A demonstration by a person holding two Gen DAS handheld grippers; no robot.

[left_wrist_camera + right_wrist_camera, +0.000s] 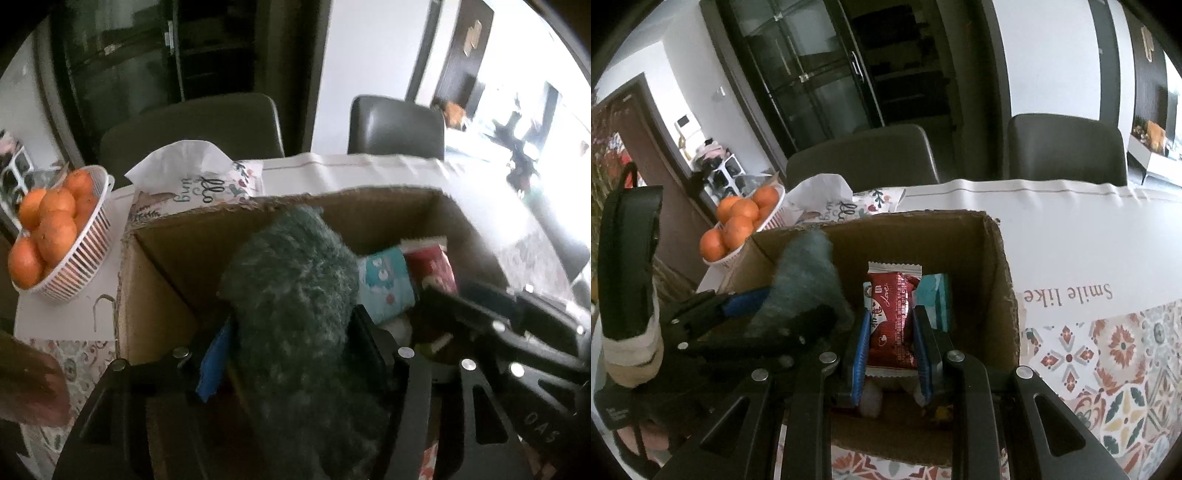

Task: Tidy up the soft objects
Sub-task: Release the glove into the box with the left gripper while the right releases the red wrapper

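An open cardboard box [369, 210] [1001, 258] stands on the table. My left gripper [291, 332] is shut on a fuzzy dark green soft object [295, 295] and holds it over the box's left part; it also shows in the right wrist view [805, 273]. My right gripper [892, 314] is shut on a red snack packet [892, 317] inside the box. A light blue tissue pack [386, 284] [936, 295] lies in the box beside the packet [432, 266].
A white basket of oranges [55, 229] [742, 221] stands left of the box. A printed tissue pack [199, 181] [846, 206] lies behind the box. Two dark chairs [395, 125] [1067, 147] stand at the far edge of the table with its patterned cloth [1108, 369].
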